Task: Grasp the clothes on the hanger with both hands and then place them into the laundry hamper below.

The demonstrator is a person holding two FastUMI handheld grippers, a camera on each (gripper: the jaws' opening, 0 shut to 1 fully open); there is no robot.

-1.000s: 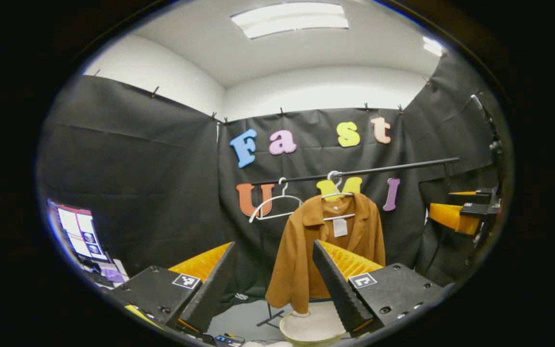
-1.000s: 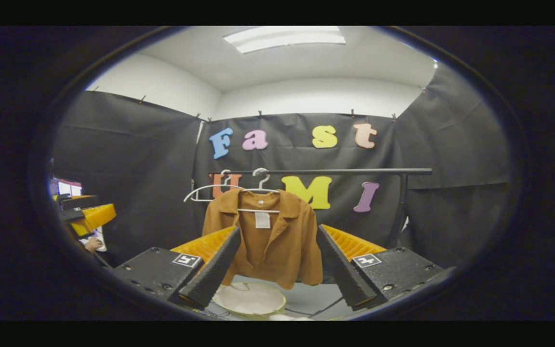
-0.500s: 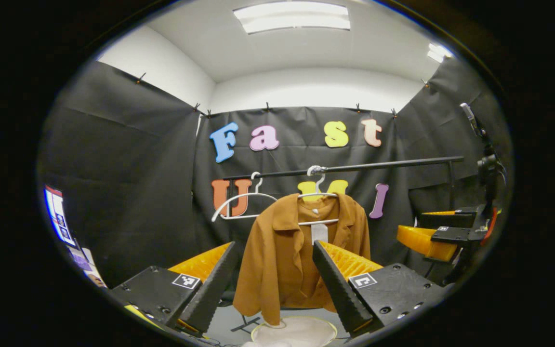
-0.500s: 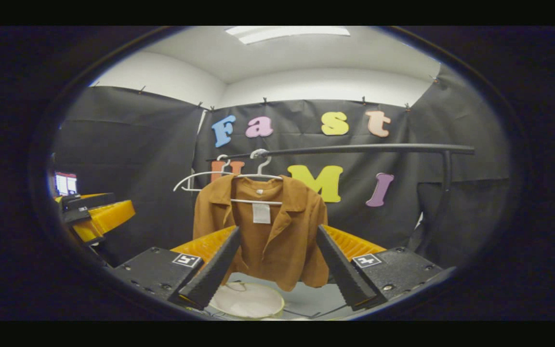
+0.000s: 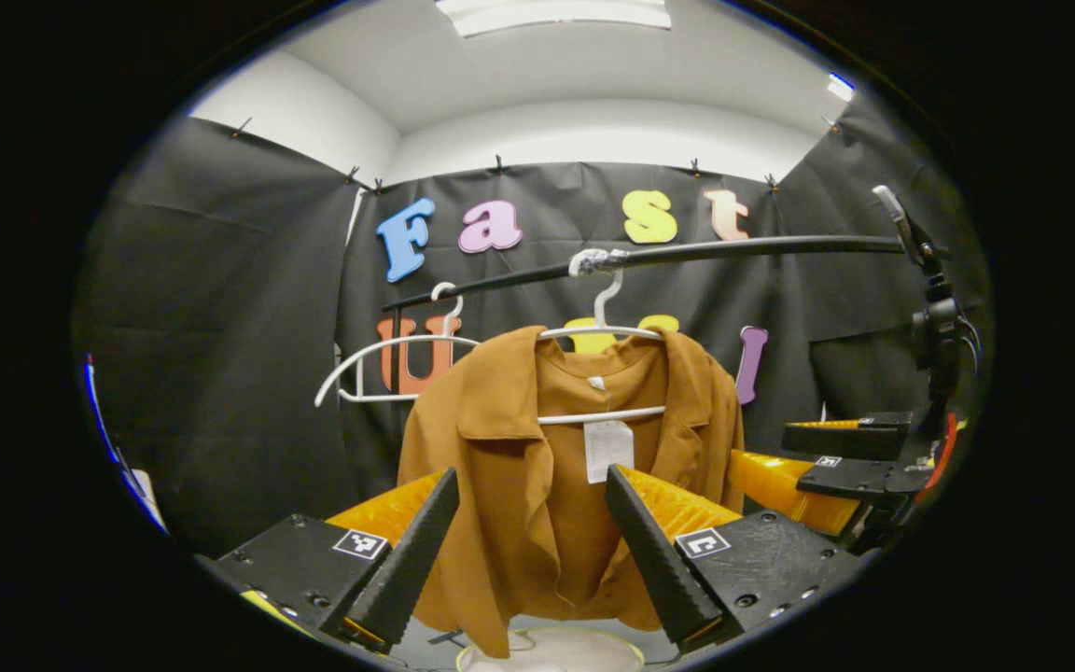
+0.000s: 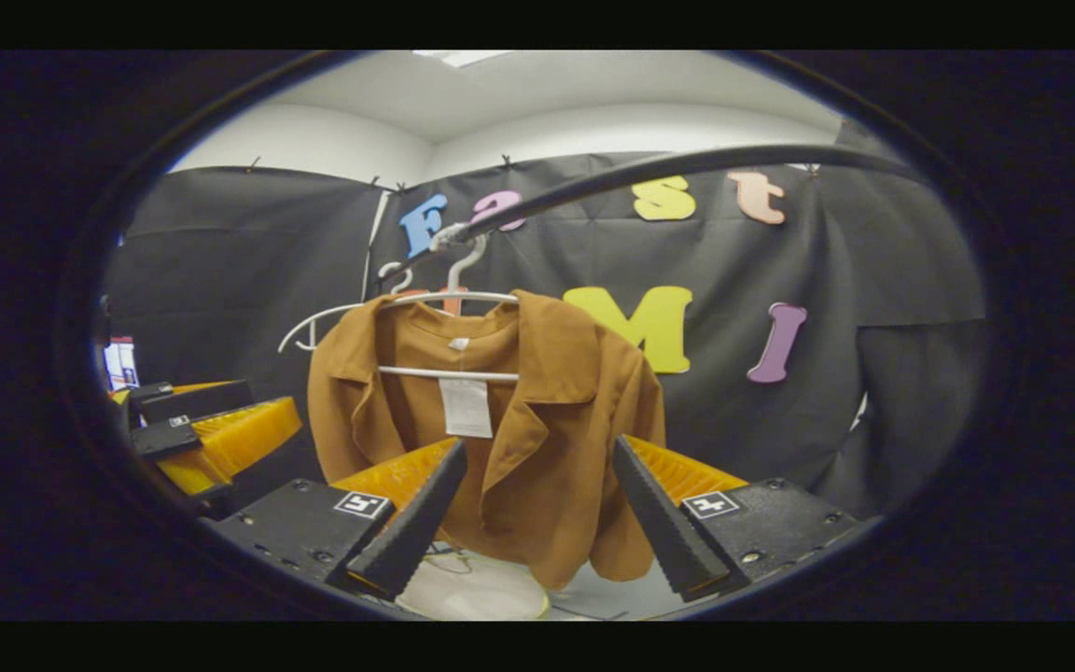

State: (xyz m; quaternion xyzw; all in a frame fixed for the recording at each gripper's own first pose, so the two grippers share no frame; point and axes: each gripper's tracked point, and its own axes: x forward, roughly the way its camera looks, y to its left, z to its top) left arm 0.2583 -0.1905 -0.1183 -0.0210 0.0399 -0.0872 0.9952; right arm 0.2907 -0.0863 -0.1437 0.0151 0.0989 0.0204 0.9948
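Shirt (image 5: 537, 504) now nearer, framed between my left gripper's (image 5: 530, 551) and right gripper's (image 6: 537, 523) open, empty jaws.

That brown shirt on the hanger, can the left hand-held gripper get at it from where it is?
Probably yes: the left hand-held gripper is open and faces the shirt head-on, with nothing between them.

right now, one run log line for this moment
phase: approach | left tongs: open | right tongs: open | brown shirt: on white hanger, ungrasped | hamper: below shirt
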